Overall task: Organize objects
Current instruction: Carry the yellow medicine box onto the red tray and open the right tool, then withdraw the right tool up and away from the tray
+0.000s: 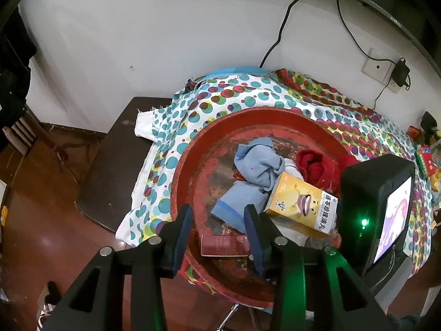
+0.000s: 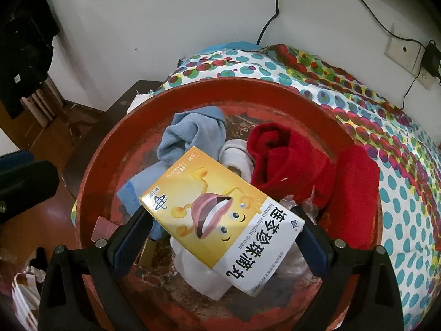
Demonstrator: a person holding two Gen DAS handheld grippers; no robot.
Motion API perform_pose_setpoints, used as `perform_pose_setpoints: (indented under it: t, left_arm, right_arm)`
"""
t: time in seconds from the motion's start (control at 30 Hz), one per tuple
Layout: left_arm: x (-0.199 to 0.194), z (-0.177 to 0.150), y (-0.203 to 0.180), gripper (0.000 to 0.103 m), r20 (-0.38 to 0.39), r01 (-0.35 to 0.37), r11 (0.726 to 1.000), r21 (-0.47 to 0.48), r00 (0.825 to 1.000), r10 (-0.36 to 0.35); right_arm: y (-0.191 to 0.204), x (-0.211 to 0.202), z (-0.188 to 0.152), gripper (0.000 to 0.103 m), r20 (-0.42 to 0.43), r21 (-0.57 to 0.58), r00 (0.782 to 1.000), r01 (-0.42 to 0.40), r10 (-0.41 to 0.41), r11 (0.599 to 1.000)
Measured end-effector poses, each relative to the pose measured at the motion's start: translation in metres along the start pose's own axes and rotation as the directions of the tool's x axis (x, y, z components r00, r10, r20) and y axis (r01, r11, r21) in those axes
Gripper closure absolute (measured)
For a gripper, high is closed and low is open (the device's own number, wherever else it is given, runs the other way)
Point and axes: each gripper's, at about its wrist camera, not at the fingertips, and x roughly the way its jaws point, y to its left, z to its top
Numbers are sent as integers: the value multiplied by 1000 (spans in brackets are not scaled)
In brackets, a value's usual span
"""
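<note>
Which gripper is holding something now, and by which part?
The right gripper holds the yellow box by its two long sides. The left gripper is open, holding nothing.

White wall (image 1: pixel 137 27), black cables (image 1: pixel 281 27), wall socket (image 1: pixel 377 67), brown glossy floor (image 1: pixel 41 234), dark low table (image 1: pixel 115 171).

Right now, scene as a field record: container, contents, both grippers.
container: round red tray on a dotted cloth
contents: blue cloth, red cloth, white sock, dark red box
left gripper: open, fingers either side of the dark red box, not pressing it
right gripper: shut on the yellow carton, which is tilted above the clothes
</note>
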Motion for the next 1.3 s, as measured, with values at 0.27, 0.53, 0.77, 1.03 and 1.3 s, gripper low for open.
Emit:
perform_pose_setpoints:
  t: [0.27, 0.53, 0.77, 1.03, 1.3]
  left_arm:
    - [4, 0, -3, 63, -24, 12, 1000, -12, 1000, -12]
    - [0, 1, -3, 63, -3, 40, 999, -21, 999, -40]
    - [-7, 3, -2, 63, 20, 59, 998, -38, 998, -58]
    - [-2, 2, -1, 63, 5, 58, 996, -73, 998, -58]
    - [4, -1, -16, 63, -8, 65, 996, -64, 998, -66]
  right_arm:
    - [-3, -1, 0, 4, -4, 10, 1000, 8, -8, 1000]
    - [-4, -8, -2, 1, 1, 2, 999, 39, -39, 999]
    - [-7, -16, -11, 1, -11, -10, 998, 63, -63, 998]
    - [-20, -37, -28, 0, -41, -5, 997, 64, -64, 998]
    - [-35, -64, -53, 0, -55, -35, 995, 87, -89, 996]
